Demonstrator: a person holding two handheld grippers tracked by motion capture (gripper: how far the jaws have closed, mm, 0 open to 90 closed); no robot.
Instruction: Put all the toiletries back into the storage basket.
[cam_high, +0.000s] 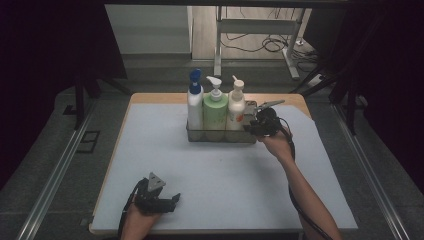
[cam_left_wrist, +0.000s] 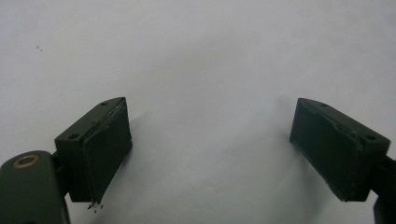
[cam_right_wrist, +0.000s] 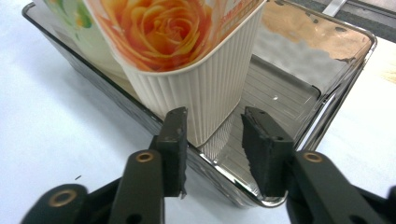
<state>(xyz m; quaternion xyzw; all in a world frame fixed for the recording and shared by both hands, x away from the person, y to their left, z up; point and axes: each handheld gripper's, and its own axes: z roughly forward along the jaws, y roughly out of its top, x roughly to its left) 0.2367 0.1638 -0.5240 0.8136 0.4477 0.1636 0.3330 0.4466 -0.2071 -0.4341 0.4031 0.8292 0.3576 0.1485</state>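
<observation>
Straddling the metal tray's (cam_right_wrist: 327, 100) near rim, my right gripper (cam_right_wrist: 212, 140) had its fingers spread around the corner of the rose-printed pump bottle (cam_right_wrist: 187, 60), not yet pinching, ready to grip. My left gripper (cam_left_wrist: 210, 149) idled spread over the bare desk (cam_left_wrist: 196, 46).

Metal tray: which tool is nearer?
Right. The right tool is at the metal tray's right end, jaws straddling its rim. The left tool rests far off by the table's near edge.
</observation>
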